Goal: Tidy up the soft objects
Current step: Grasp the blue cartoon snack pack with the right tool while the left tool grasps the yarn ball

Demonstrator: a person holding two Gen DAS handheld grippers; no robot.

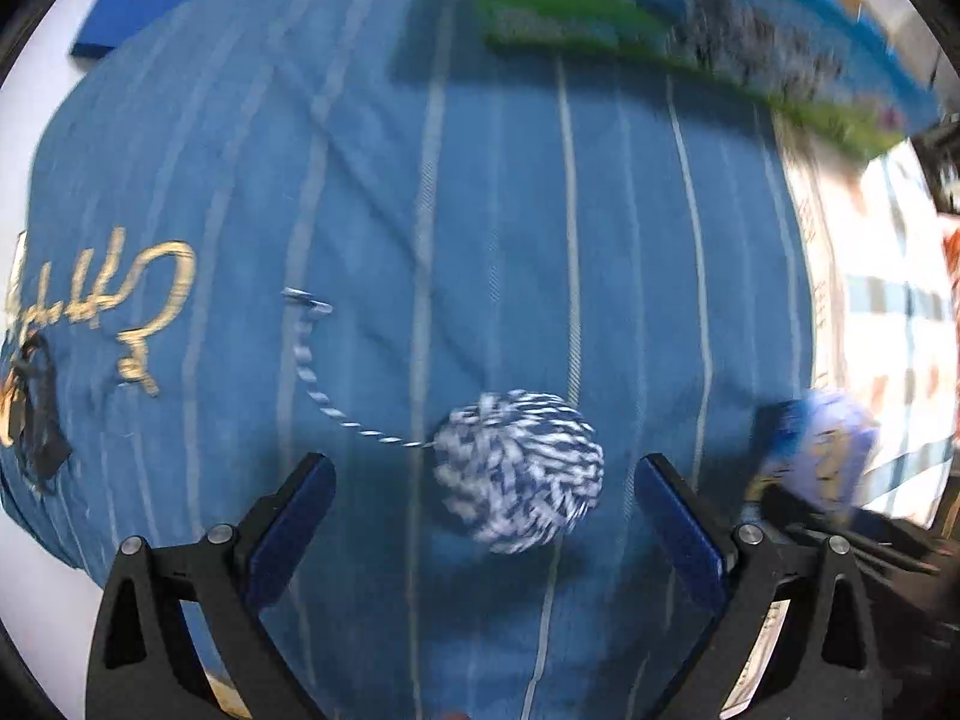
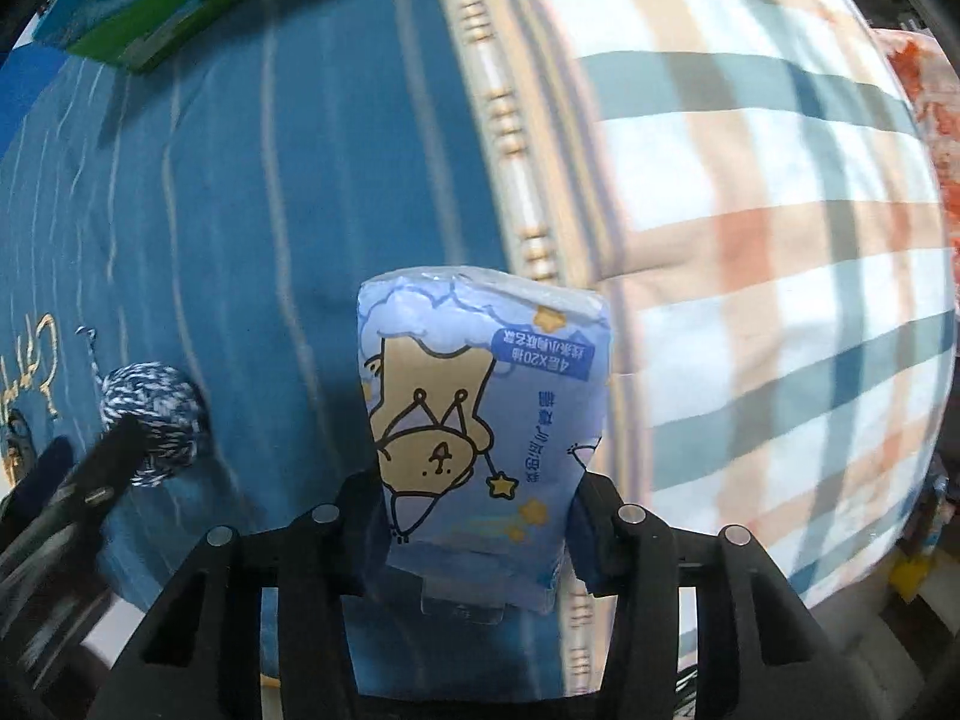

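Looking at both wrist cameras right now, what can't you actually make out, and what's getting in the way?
- Left wrist view: green and blue item at the top, print smeared by motion blur.
- Left wrist view: gold embroidery on the blue striped cloth, cut off by the left edge.
- Right wrist view: lower end of the tissue pack, hidden between the right gripper fingers.
- Right wrist view: yarn ball, partly covered by the left gripper.

Right tongs (image 2: pixel 480 510): lower centre of the frame, clamped on the tissue pack (image 2: pixel 480 420).
Tissue pack: light blue, cartoon bear print, standing up out of the tongs.
Yarn ball (image 2: pixel 153 423): blue and white, lower left, lying on the blue striped cloth (image 2: pixel 270 180).
Left tongs (image 2: pixel 90 474): dark and blurred, overlapping the yarn ball.
Plaid cloth (image 2: pixel 750 210): right half.
Green-edged book (image 2: pixel 156 18): upper left.
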